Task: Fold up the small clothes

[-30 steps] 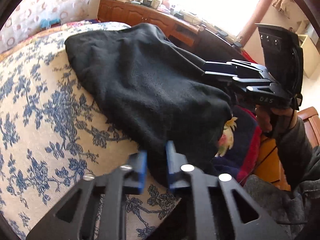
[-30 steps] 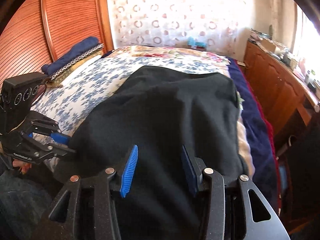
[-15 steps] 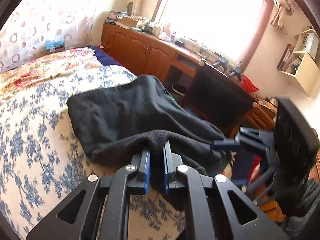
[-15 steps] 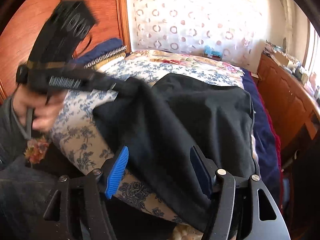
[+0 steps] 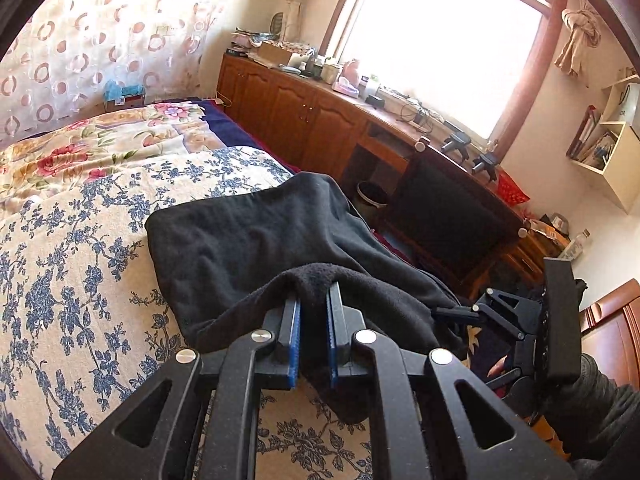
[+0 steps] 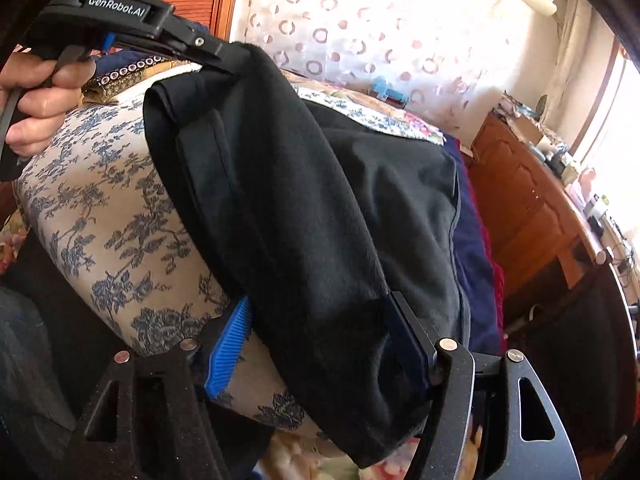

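Note:
A black fleece garment [image 5: 256, 236] lies on the blue-flowered bed cover [image 5: 68, 288] at the bed's near corner. My left gripper [image 5: 313, 300] is shut on a corner of the garment and holds it lifted off the bed. In the right wrist view the left gripper [image 6: 236, 58] shows at the upper left with the garment [image 6: 320, 200] hanging from it. My right gripper [image 6: 320, 340] is open, its blue pads [image 6: 228, 340] standing on either side of the hanging lower edge of the garment. It shows at the right in the left wrist view [image 5: 452, 312].
A wooden sideboard [image 5: 304, 120] with clutter runs under the window, right of the bed. A dark chair [image 5: 448, 208] and a waste bin [image 5: 370, 198] stand beside the bed. Folded bedding [image 6: 132, 74] lies near the wooden headboard. A floral blanket [image 5: 100, 140] covers the far bed.
My left gripper has shut on the garment's corner and lifted it up and towards the far side. My right gripper has dropped to the hanging lower edge and stayed open.

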